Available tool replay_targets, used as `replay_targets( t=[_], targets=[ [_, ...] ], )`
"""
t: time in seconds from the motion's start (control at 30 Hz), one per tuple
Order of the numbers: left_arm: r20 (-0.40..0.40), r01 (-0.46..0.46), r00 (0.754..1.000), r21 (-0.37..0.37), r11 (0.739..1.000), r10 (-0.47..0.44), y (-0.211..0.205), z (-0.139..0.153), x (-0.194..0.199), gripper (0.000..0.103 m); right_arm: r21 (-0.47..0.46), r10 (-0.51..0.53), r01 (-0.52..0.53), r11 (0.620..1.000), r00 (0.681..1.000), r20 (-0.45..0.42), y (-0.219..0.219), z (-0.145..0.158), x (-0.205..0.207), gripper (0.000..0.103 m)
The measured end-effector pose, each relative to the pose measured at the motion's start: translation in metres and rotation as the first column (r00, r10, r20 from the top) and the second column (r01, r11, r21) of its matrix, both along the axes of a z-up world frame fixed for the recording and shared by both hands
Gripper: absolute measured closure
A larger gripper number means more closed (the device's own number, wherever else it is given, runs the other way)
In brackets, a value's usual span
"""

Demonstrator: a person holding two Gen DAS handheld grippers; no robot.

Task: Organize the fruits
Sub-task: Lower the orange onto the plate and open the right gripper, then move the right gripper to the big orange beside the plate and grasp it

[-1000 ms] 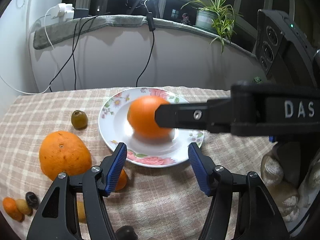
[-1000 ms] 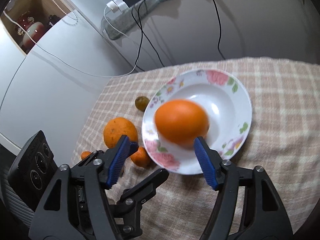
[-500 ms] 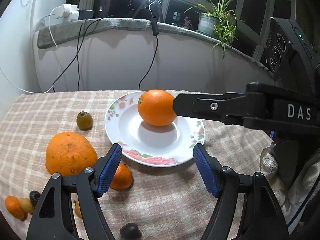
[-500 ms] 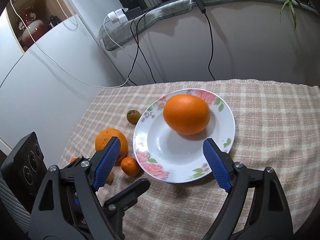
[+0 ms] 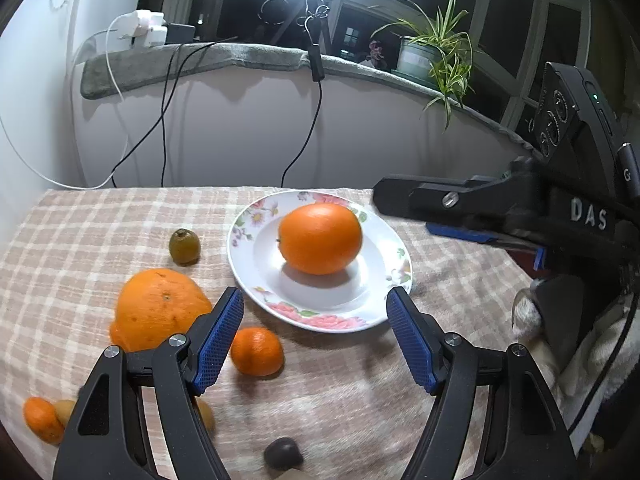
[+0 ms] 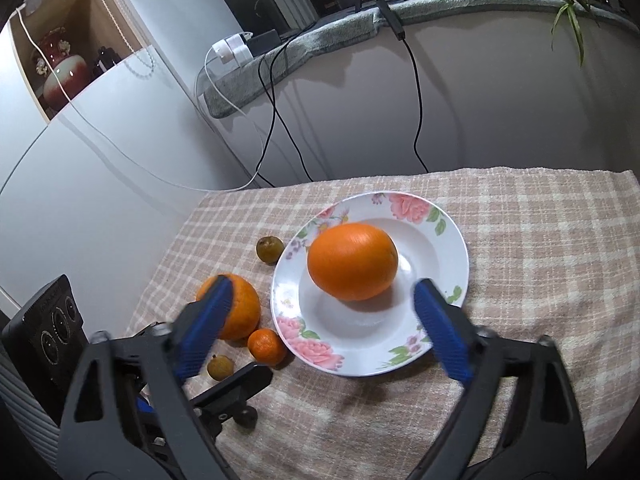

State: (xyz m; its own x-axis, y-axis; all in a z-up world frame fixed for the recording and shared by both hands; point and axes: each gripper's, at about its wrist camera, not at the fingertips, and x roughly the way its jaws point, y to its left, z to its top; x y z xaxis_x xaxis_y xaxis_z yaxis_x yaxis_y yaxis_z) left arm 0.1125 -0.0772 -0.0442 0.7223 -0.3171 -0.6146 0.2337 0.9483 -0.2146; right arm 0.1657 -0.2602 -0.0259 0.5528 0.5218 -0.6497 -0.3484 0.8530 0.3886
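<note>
Right wrist view: the white, flower-rimmed ceramic plate (image 6: 448, 236) sits on the beige checked tablecloth (image 6: 540, 240), and a large, smooth round orange (image 6: 353, 262) rests inside it, toward the plate's far-left part. The right gripper (image 6: 320, 324) hangs just short of the plate's near rim; its jaws have just been opening and now stand wide, with nothing between the blue pads.

Left of the plate lies a second, rougher-skinned large orange (image 6: 236, 306). A small mandarin (image 6: 267, 345) sits just beside the plate's near-left rim, and a small olive-brown round fruit (image 6: 270, 249) lies off the plate's far-left edge.

In the left wrist view, the left gripper (image 5: 314, 338) is also wide and empty, near the plate's front rim, with the mandarin (image 5: 257, 351) next to its left pad.

The loose oranges look firm and fairly heavy, with waxy skin that may slip or roll. I would grip one across its widest middle, pads level, with moderate squeeze. The mandarin is likely softer and lighter, so it wants a gentle pinch. The plate is breakable, so fruit should be set down in it, not dropped.
</note>
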Motion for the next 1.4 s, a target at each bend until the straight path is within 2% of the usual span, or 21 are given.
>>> replay_targets(
  t=[0.2,0.3,0.4,0.53,0.77,1.1,1.33,1.4],
  targets=[
    [0.0,-0.004,1.0,0.003,1.0,0.004,0.026,0.003,0.001,0.029,0.034,-0.042,0.039,0.999,0.995,0.093,-0.002,0.012,-0.006,0.0],
    [-0.002,-0.011,1.0,0.021,1.0,0.011,0.041,0.001,0.001,0.029,0.044,-0.04,0.036,0.998,0.994,0.101,0.0,0.015,-0.006,0.0],
    [0.007,-0.033,0.999,0.036,0.999,0.033,0.058,-0.001,0.001,0.029,0.024,-0.021,0.019,1.0,0.994,0.103,0.009,0.017,-0.006,0.0],
    [0.009,-0.068,0.998,0.005,0.998,0.068,0.08,-0.003,0.004,0.029,-0.032,0.018,-0.014,0.999,0.994,0.104,0.027,0.017,-0.005,0.0],
    [-0.016,-0.079,0.997,-0.06,0.995,0.078,0.103,-0.015,0.008,0.029,-0.11,0.138,-0.132,0.985,0.99,0.044,0.064,0.008,0.001,0.0],
    [-0.081,-0.042,0.996,-0.101,0.994,0.034,0.106,-0.034,0.014,0.029,-0.11,0.27,-0.274,0.955,0.961,-0.056,0.111,-0.005,0.018,0.0],
    [-0.092,-0.043,0.995,-0.111,0.993,0.033,0.109,-0.037,0.014,0.031,-0.092,0.336,-0.35,0.932,0.932,-0.136,0.139,-0.022,0.025,0.0],
    [-0.097,-0.041,0.995,-0.115,0.993,0.03,0.11,-0.039,0.015,0.031,-0.076,0.345,-0.359,0.93,0.926,-0.152,0.144,-0.024,0.028,0.003]
  ],
)
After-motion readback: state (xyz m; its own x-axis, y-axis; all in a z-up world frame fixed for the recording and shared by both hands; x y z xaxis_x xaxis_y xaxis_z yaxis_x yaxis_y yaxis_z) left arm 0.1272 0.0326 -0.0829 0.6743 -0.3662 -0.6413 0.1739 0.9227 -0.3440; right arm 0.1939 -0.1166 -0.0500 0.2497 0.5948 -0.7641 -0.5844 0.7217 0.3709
